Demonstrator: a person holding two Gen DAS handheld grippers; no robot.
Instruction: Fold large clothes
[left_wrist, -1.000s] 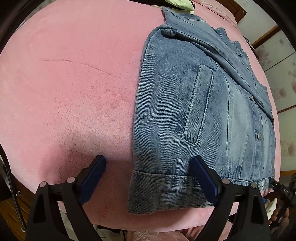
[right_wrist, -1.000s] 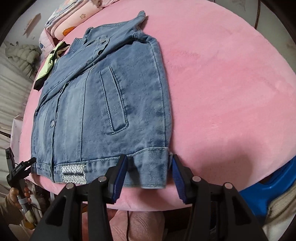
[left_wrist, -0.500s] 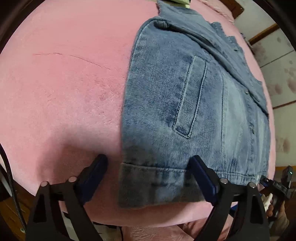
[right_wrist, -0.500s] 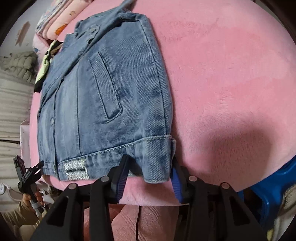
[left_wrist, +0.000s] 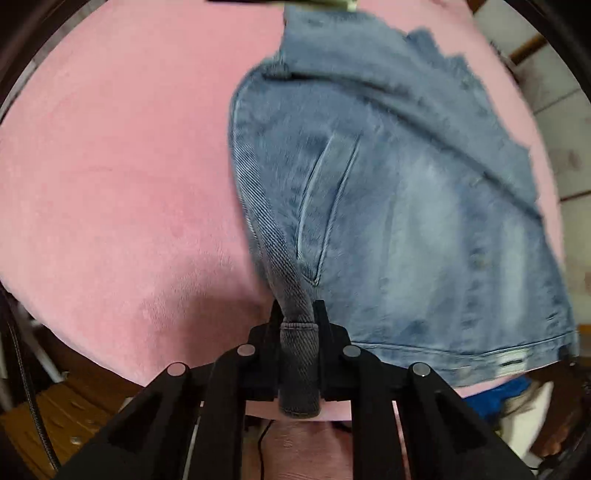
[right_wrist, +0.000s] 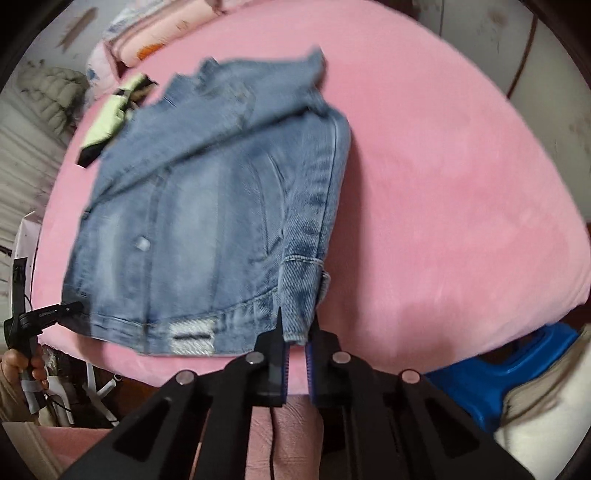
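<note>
A blue denim jacket (left_wrist: 406, 206) lies front up on a pink plush bed (left_wrist: 110, 166), its hem toward me. My left gripper (left_wrist: 297, 314) is shut on the jacket's near left hem corner, the cloth bunched and lifted between the fingers. In the right wrist view the jacket (right_wrist: 207, 221) lies left of centre on the bed (right_wrist: 461, 184). My right gripper (right_wrist: 296, 332) is shut on the near right hem corner, which is raised off the bed. The left gripper shows at the far left edge of the right wrist view (right_wrist: 55, 314).
A yellow-green and black garment (right_wrist: 107, 118) lies beyond the collar, with folded bedding (right_wrist: 147, 37) and a padded coat (right_wrist: 51, 92) behind. A blue plastic stool (right_wrist: 509, 373) stands beside the bed at the lower right. The bed edge runs just in front of both grippers.
Both grippers were open at the hem corners; now both have shut on the denim and lifted the hem, which is bunched and blurred with motion.
</note>
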